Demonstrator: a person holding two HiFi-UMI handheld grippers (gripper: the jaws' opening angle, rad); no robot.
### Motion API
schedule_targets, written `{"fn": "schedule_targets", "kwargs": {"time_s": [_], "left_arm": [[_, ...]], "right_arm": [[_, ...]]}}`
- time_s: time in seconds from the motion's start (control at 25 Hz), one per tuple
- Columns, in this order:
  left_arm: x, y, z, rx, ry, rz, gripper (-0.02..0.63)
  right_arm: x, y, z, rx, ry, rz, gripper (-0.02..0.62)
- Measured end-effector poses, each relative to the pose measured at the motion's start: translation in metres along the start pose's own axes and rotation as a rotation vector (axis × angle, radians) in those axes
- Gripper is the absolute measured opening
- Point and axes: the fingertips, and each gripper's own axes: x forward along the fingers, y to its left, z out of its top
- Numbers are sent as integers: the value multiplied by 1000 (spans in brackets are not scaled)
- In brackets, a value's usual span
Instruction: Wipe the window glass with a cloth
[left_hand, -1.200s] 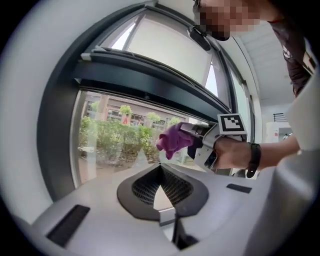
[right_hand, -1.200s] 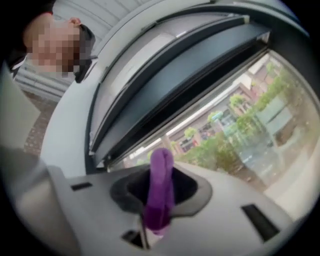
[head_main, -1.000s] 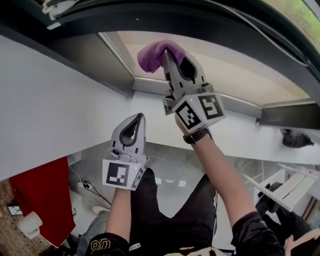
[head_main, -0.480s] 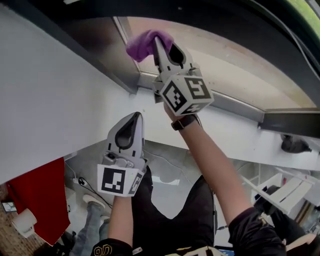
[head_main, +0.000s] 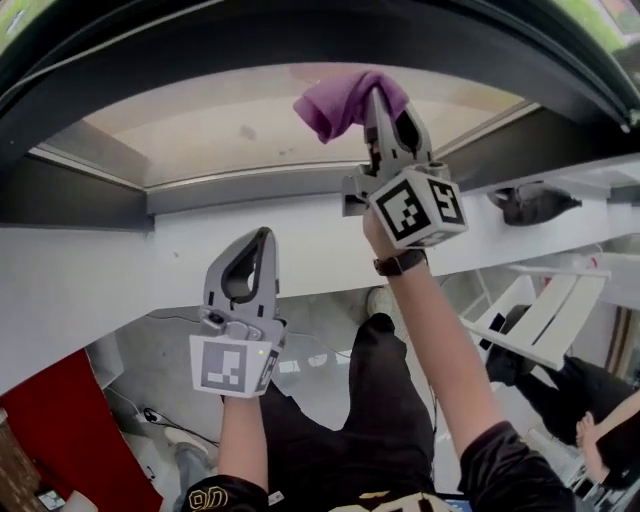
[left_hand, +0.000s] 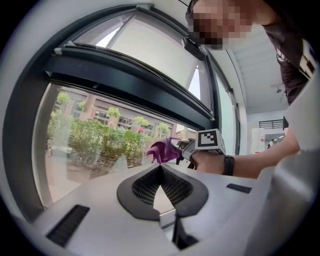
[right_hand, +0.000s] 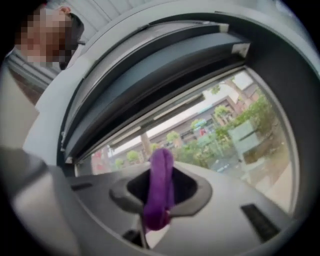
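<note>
Soft, matt purple cloth (head_main: 345, 100) pinched in the smooth grey plastic right gripper (head_main: 374, 96). Same matt grey plastic on the left gripper (head_main: 262, 236), with dark, grid-textured pads (left_hand: 145, 187). Ahead of both, clear glossy window glass (left_hand: 90, 145) in a smooth dark frame (left_hand: 125, 82), seemingly painted metal.

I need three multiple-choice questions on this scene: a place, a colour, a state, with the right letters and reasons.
1. Where is the cloth? A. in a bucket B. in the right hand-held gripper C. on a ladder
2. What colour is it? A. yellow B. white C. purple
3. How is the left hand-held gripper? A. shut, empty B. wide open C. shut on the cloth
B: it stands between those jaws. C: it is purple in every view. A: its tips meet on nothing.
</note>
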Motion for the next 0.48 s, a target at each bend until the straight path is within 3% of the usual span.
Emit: {"fn": "schedule_targets", "kwargs": {"time_s": [0.16,0.28,0.36,0.48], "left_arm": [[44,-63,-11,-41,-22,-61,15],[67,-94,-17,-66,-47,-77,15],[74,-106,-20,-92,-58,-80,15],[65,-103,-18,-157,-81,-65,15]], "right_arm": [[-45,-127,46,13,-39,-218,74],[-67,-196,69,2,-50,-321,74],[-73,-215,79,-13,-53,-335,74],[-73,-203,78,-12,-59,-304,74]]}}
